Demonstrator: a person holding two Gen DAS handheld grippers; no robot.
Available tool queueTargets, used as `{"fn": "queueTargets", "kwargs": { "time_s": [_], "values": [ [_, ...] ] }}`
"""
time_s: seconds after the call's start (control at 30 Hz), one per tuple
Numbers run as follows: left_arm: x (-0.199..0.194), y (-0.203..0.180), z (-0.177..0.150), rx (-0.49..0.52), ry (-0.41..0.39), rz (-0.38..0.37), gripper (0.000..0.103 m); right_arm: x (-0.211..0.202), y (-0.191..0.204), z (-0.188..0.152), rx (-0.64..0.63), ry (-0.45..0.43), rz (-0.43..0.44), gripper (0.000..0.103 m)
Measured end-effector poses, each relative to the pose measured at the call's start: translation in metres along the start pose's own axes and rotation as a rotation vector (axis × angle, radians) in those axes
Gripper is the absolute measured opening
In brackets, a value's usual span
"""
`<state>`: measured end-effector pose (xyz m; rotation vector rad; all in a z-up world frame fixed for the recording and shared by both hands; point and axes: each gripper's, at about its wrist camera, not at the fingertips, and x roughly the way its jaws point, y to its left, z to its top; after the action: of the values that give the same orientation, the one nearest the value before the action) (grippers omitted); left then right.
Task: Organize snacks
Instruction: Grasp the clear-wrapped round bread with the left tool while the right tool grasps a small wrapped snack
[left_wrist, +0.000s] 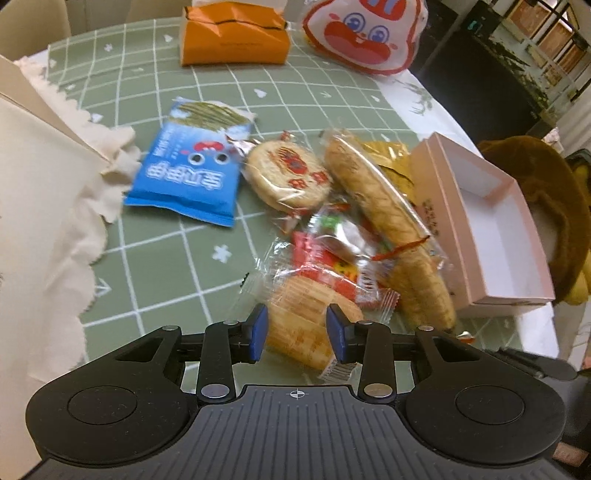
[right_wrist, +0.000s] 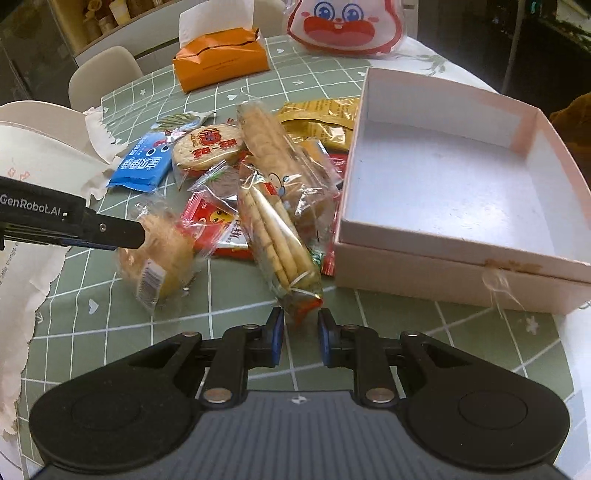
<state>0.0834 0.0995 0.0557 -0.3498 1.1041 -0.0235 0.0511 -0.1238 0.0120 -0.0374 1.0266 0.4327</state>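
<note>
A pile of wrapped snacks lies on the green checked tablecloth (left_wrist: 166, 266) beside an empty pink box (right_wrist: 443, 177), which also shows in the left wrist view (left_wrist: 491, 229). My left gripper (left_wrist: 297, 332) has its blue pads on both sides of a clear-wrapped rice cracker pack (left_wrist: 303, 321), also seen in the right wrist view (right_wrist: 159, 254). My right gripper (right_wrist: 300, 332) has its pads either side of the crimped end of a biscuit-stick pack (right_wrist: 280, 243). A blue snack bag (left_wrist: 192, 173), a round cracker (left_wrist: 288, 173) and a long biscuit pack (left_wrist: 373, 192) lie in the pile.
An orange tissue pack (left_wrist: 236, 37) and a red-and-white cartoon bag (left_wrist: 362, 33) sit at the table's far side. A cream cloth and paper bag (left_wrist: 44, 206) are at the left. A brown plush (left_wrist: 546, 199) is past the box.
</note>
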Motion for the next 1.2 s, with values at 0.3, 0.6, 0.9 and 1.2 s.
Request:
{"fn": "queueTargets", "kwargs": {
  "time_s": [0.3, 0.6, 0.9, 1.2],
  "values": [
    [0.009, -0.017, 0.002, 0.196, -0.032, 0.058, 0.048, -0.01, 0.003, -0.007, 0.006, 0.003, 0.022, 0.02],
    [-0.013, 0.026, -0.003, -0.005, 0.023, -0.035, 0.043, -0.016, -0.007, 0.01, -0.01, -0.07, -0.022, 0.055],
    [0.008, 0.021, -0.009, -0.182, 0.066, -0.169, 0.043, 0.005, -0.012, 0.051, 0.017, -0.095, -0.041, 0.056],
    [0.025, -0.026, 0.015, 0.0, -0.014, -0.084, 0.051, 0.002, 0.005, 0.042, -0.023, -0.082, 0.004, 0.056]
  ]
}}
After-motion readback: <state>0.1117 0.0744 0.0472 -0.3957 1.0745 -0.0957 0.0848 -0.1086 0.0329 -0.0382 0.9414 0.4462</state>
